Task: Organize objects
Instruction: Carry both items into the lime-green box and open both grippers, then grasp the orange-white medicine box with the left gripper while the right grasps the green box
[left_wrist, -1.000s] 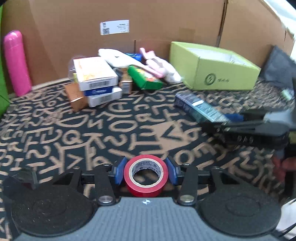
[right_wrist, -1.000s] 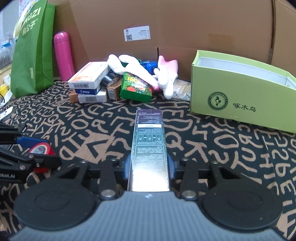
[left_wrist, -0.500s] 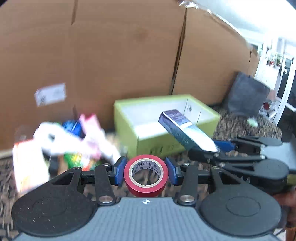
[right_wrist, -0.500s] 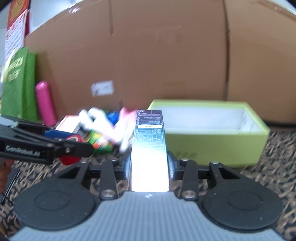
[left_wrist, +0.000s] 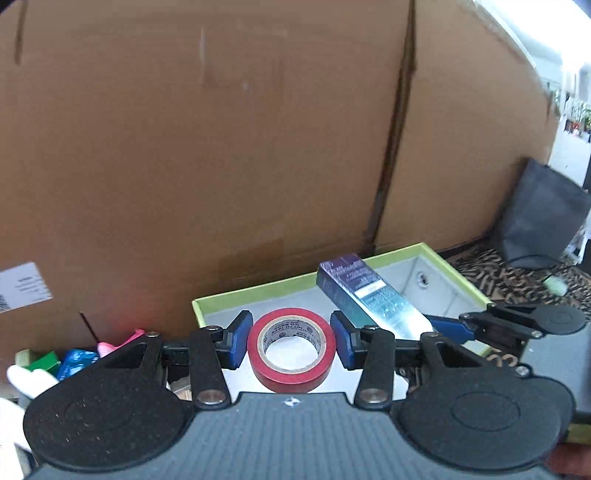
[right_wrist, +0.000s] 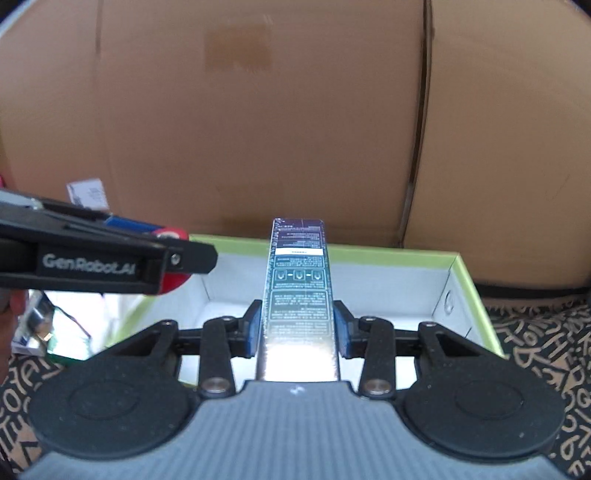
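My left gripper (left_wrist: 291, 345) was closed on the red tape roll (left_wrist: 291, 350), its blue pads pressed to either side of the roll. My right gripper (right_wrist: 298, 334) clamped the long dark box (right_wrist: 298, 295) between its pads, the box pointing straight ahead. Both loads hung over the white inside of the green box (right_wrist: 476, 295), ahead of and below my jaws, before the cardboard wall (left_wrist: 221, 147).

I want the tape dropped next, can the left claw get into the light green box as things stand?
Probably yes: the left claw holding the red tape roll hangs over the open light green box.
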